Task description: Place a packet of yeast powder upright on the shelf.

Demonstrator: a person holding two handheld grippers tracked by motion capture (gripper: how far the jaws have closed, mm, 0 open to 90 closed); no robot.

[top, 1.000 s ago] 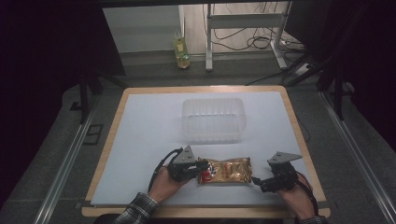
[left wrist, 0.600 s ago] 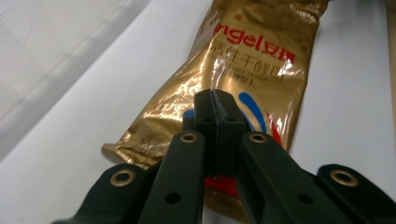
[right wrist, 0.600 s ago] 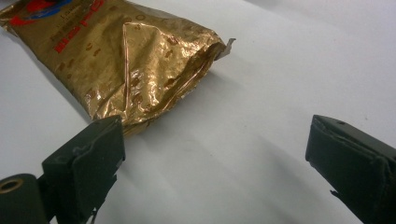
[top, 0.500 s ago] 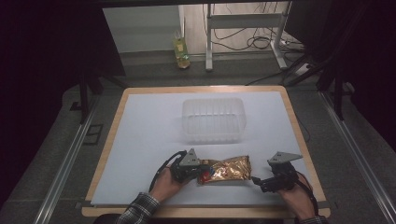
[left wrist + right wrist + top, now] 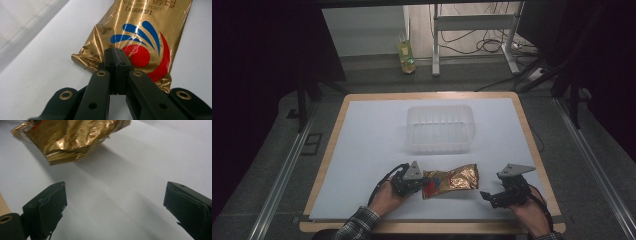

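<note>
Your left gripper [image 5: 426, 186] pinches the near seam of the crinkled gold foil yeast packet [image 5: 451, 178], lying on the white table sheet [image 5: 362, 150] before the clear plastic tub [image 5: 441, 127]. Your right gripper [image 5: 486, 196] gapes empty. That thin hold looks slight; lifting may tear or slip it.

A white-topped wooden table [image 5: 362, 150] stands on grey floor [image 5: 272, 165], dark surroundings, cables [image 5: 482, 42] and a yellow bottle [image 5: 406, 56] behind.
</note>
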